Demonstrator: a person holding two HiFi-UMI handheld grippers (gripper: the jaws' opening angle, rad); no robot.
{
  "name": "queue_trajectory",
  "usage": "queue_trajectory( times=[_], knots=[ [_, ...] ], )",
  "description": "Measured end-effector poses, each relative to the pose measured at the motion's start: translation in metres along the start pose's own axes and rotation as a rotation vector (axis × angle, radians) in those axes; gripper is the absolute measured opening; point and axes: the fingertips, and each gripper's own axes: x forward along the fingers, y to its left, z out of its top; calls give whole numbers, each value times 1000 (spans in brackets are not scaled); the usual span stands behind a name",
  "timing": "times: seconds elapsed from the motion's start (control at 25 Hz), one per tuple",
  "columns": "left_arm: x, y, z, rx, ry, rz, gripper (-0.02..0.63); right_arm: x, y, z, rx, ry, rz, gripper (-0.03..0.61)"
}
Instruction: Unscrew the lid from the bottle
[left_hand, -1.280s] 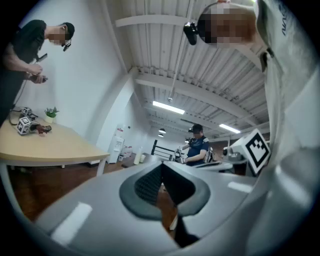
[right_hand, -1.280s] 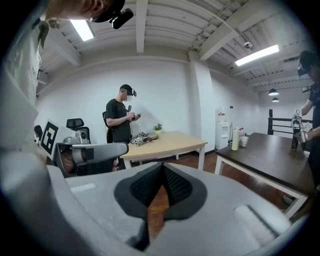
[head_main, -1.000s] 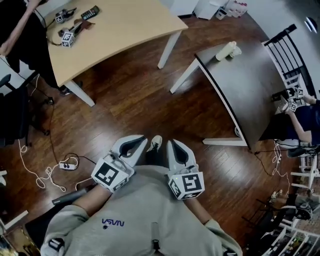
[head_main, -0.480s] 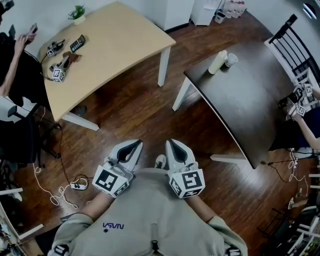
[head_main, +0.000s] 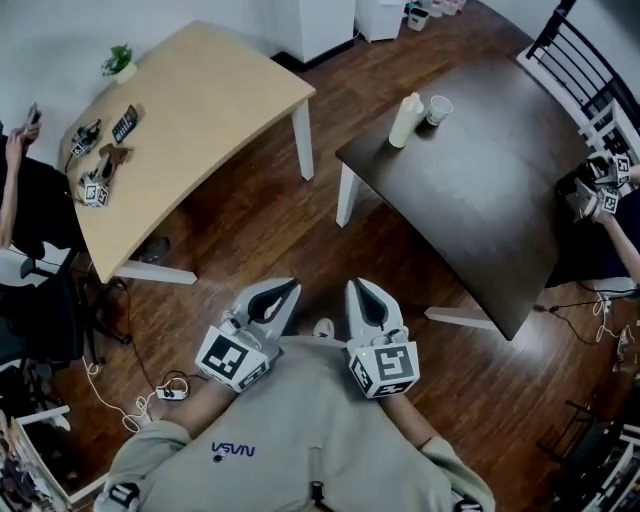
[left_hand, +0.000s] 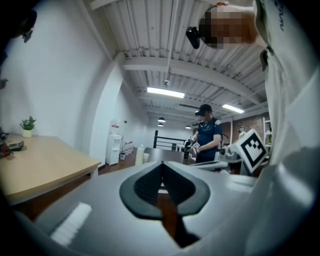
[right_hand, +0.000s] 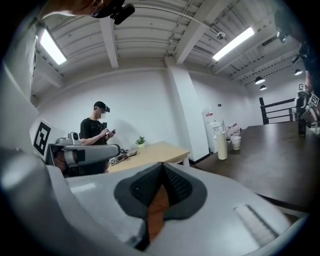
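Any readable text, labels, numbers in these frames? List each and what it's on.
"NASA": chest of the grey sweatshirt, upside down in the head view.
Markers on the left gripper and right gripper: square patterns, no letters.
Red label on the white dispenser: too small to read.

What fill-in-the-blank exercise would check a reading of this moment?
1. The bottle stands upright on the ___ table.
2. The jaws of the left gripper and the right gripper are ___, with nothing between them.
3. The cup stands on the same table as the ___.
Missing words: dark; shut; bottle.
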Motion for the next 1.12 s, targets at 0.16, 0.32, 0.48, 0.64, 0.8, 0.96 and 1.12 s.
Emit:
queue_trajectory(
  times=[0.16,0.32,0.48,0.64,0.8,0.96,1.12],
  knots=[
    [28,7,0,-9,10,-67,3,5,-23,1,26,-5,-71,-3],
    [66,9,-2,-10,20,-172,3,9,-54,4,37,-7,-176,-2],
    [106,24,2,-30,19,-272,3,23,-80,12,36,2,-277,-3],
    [137,46,16,-46,5,-362,3,45,-94,28,28,10,-356,-3],
    [158,74,27,-68,-6,-418,3,69,-102,43,27,15,-418,-3],
    [173,104,38,-77,-23,-445,3,93,-116,57,24,14,-472,-3],
    [183,131,40,-87,-35,-445,3,116,-125,67,2,11,-503,-3]
  ],
)
